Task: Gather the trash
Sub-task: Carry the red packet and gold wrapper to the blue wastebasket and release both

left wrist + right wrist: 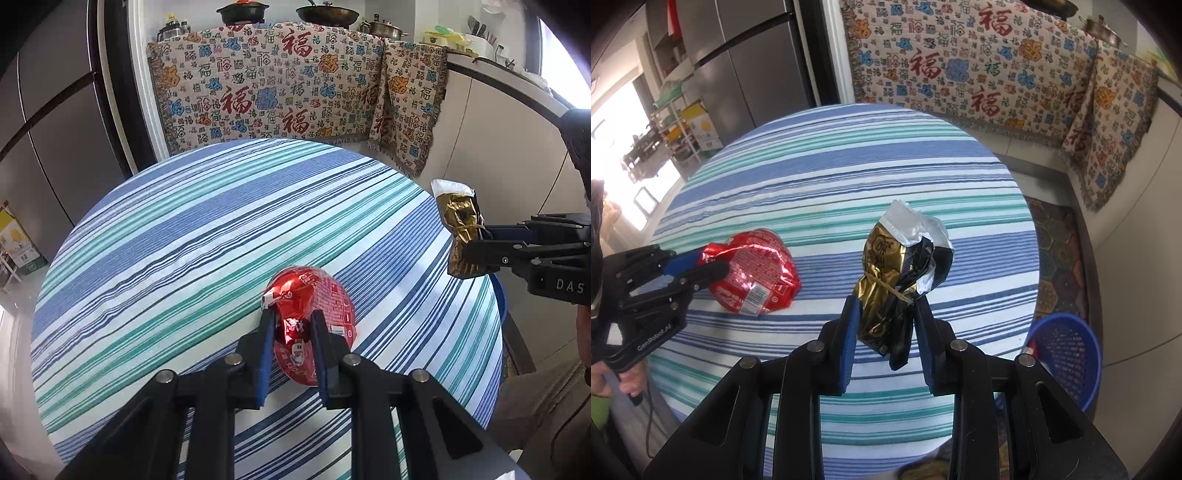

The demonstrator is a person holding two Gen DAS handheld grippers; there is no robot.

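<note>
Left gripper (291, 325): jaws nearly closed, pinching the near end of the red wrapper (314, 317), blue pads pressed against the foil on both sides.
Red wrapper: puffy and shiny, lying on the striped tablecloth (184, 229) towards the near right part of the round table (barcode panel facing up in the right wrist view).
Left hand pose: the gripper comes in low and almost level from the table's left edge in the right wrist view, fingers (713, 267) flat along the wrapper; the person's hand (629, 384) is wrapped around the handle below.
Right gripper (884, 314): jaws narrowed onto the gold wrapper (886, 273), clamping its lower crumpled end.
Gold wrapper: gold and black foil with a silver torn top, held upright and clear of the table (nothing touching it but the pads).
Right hand pose: reaching in from the right side at the table's edge, raised above the cloth.
Blue basket (1067, 350): on the floor just beside the table, to the right.
Patterned cloth (280, 85): draped over the counter behind the table.
</note>
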